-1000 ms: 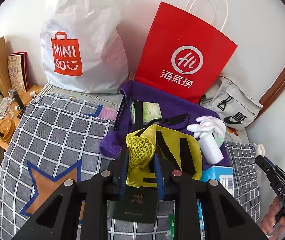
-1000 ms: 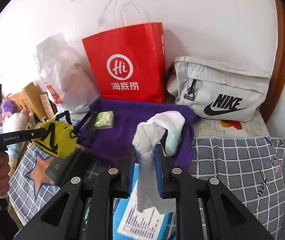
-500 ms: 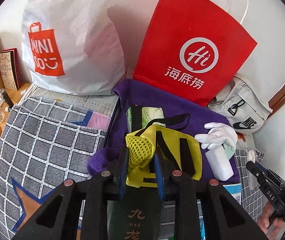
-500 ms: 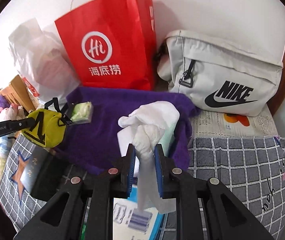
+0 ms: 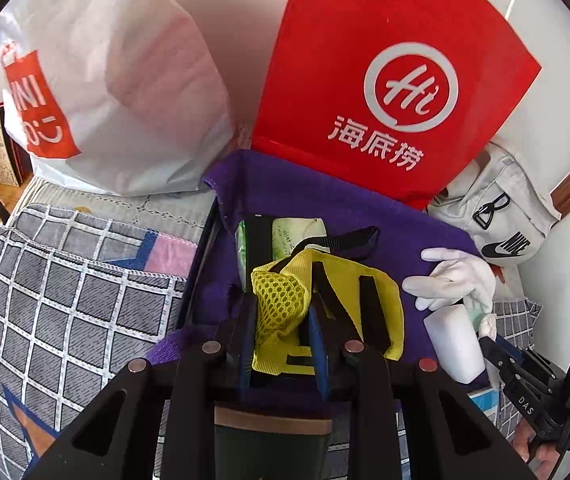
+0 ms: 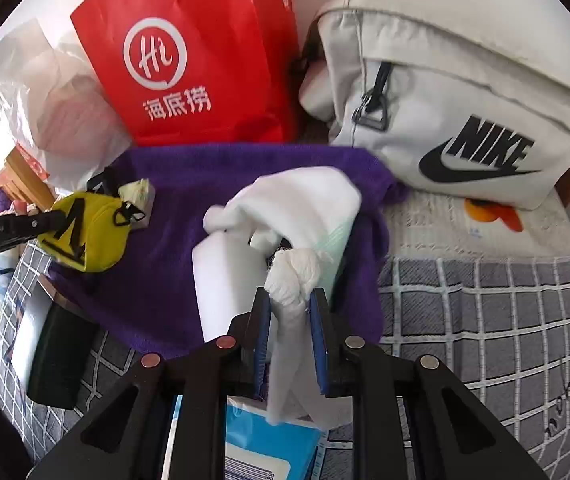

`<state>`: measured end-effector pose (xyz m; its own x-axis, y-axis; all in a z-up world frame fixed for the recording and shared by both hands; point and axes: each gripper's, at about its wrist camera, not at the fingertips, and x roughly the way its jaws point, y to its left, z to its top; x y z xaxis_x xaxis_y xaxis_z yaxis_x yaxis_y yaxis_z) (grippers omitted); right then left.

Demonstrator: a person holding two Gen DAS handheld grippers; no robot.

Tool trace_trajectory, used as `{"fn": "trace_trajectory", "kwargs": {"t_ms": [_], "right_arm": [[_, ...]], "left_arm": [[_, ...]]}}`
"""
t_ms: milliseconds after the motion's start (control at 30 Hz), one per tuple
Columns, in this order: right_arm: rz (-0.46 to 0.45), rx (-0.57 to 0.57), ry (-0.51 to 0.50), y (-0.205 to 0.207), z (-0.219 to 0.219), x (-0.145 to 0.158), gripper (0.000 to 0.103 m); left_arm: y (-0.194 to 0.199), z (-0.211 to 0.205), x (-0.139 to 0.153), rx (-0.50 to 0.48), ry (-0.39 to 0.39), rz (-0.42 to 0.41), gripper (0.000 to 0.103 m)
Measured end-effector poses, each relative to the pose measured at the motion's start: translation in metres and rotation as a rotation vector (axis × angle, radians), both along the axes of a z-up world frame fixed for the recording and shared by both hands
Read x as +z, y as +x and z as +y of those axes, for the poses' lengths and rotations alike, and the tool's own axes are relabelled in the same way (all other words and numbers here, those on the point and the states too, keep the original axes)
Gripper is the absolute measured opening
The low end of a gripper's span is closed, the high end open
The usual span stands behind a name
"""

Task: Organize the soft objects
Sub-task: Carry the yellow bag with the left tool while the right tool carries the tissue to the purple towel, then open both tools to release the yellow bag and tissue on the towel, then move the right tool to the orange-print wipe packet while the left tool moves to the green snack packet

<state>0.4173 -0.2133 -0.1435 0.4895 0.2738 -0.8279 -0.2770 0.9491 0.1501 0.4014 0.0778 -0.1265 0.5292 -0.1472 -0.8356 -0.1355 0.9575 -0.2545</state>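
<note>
Both loads carried forward since second ago, bags at 12 o'clock looming larger. Left gripper [image 5: 279, 322] clamped on yellow pouch [image 5: 325, 312]; right gripper [image 6: 291, 320] clamped on white gloves [image 6: 297, 216]. Both over purple towel [image 6: 189, 248]. Likely near set-down.

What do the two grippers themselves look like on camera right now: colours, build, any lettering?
Both match: matte black angular frames with triangular cut-outs, round copper and silver bolt heads, and blue pads lining the fingers. The left gripper shows white "GenRobot.AI" lettering on its side in the right wrist view. The right gripper carries "DAS" in the left wrist view. Bare hands hold both; no sleeves or cables show.
</note>
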Motion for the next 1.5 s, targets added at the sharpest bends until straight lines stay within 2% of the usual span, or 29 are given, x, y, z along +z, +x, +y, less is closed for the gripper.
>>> {"fn": "trace_trajectory", "kwargs": {"t_ms": [300,433,533,600,667,767,867,900,1133,1200,1300,1500], "right_arm": [[0.027,0.014,0.011,0.005,0.005,-0.012,0.021],[0.026,0.015,0.018,0.006,0.005,-0.011,0.021],[0.016,0.019,0.002,0.004,0.005,-0.007,0.022],[0.008,0.022,-0.002,0.002,0.006,-0.004,0.025],[0.005,0.023,-0.010,-0.001,0.005,-0.001,0.037],[-0.011,0.017,-0.017,-0.009,0.002,0.006,0.043],[-0.017,0.008,-0.008,-0.014,-0.001,0.013,0.044],[-0.021,0.003,-0.007,-0.017,-0.002,0.017,0.044],[-0.055,-0.020,0.004,-0.054,-0.010,0.039,0.050],[-0.066,-0.019,-0.005,-0.070,-0.011,0.043,0.054],[-0.084,-0.020,-0.028,-0.101,-0.012,0.049,0.055],[-0.076,-0.030,-0.007,-0.161,-0.023,0.047,0.056]], "left_arm": [[0.009,-0.011,-0.021,-0.031,0.033,0.040,0.024],[0.010,-0.013,-0.026,-0.037,0.029,0.050,0.025],[0.011,-0.015,-0.028,-0.036,0.058,0.053,0.025],[0.011,-0.015,-0.030,-0.029,0.062,0.066,0.026],[0.011,-0.015,-0.030,-0.022,0.059,0.088,0.027],[0.005,-0.015,-0.026,-0.025,0.060,0.090,0.032],[-0.005,-0.017,-0.014,-0.028,0.083,0.067,0.051],[-0.009,-0.017,-0.010,-0.027,0.089,0.057,0.053],[-0.044,-0.014,0.014,-0.014,0.094,0.018,0.053],[-0.056,-0.016,0.018,-0.021,0.088,0.015,0.053],[-0.076,-0.021,0.023,-0.028,0.088,0.017,0.053],[-0.124,-0.029,0.036,-0.029,0.097,-0.007,0.053]]}}
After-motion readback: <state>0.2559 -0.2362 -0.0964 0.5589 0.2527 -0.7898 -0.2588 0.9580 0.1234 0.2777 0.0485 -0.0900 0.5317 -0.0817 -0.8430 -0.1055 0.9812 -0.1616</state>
